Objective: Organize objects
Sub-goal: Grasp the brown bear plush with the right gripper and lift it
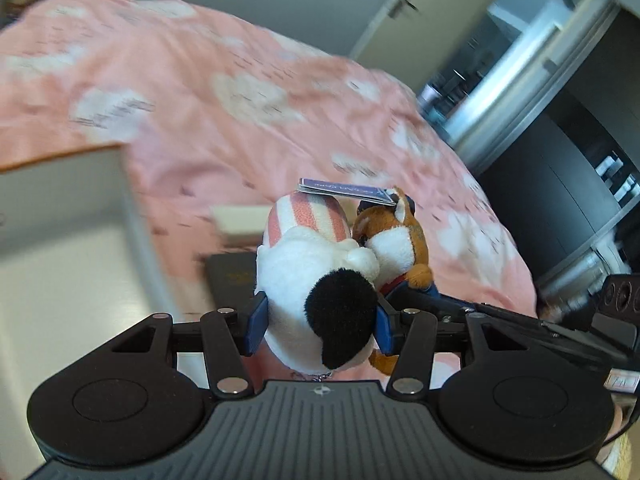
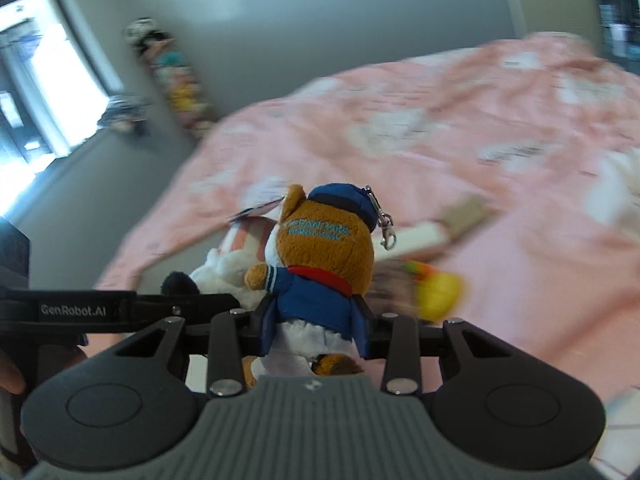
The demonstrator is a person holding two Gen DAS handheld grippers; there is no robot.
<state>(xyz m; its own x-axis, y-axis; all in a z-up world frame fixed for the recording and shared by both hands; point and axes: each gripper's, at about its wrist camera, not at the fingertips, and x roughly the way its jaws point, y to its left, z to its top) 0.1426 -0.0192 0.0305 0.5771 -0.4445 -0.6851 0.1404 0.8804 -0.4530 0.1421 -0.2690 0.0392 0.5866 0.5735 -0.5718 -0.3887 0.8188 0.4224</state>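
Note:
My left gripper [image 1: 318, 322] is shut on a white plush toy [image 1: 316, 276] with a black patch and a pink-striped end, its blue pads pressing both sides. Right beside it hangs a brown plush animal [image 2: 320, 248] in a blue cap and jacket with a metal clip [image 2: 386, 224]; my right gripper [image 2: 314, 330] is shut on its lower body. The brown plush animal [image 1: 394, 240] also shows in the left wrist view, touching the white one. Both toys are held above a pink bed cover [image 1: 200, 92]. The white plush toy [image 2: 224, 264] peeks in at the left of the right wrist view.
A pale box [image 1: 60, 260] stands at the left of the bed. On the bed cover [image 2: 480, 140] lie a flat book-like object [image 2: 440, 224] and a yellow toy [image 2: 436, 292]. A dark flat object [image 1: 228, 276] lies under the toys. Door, window and dark cabinets surround the bed.

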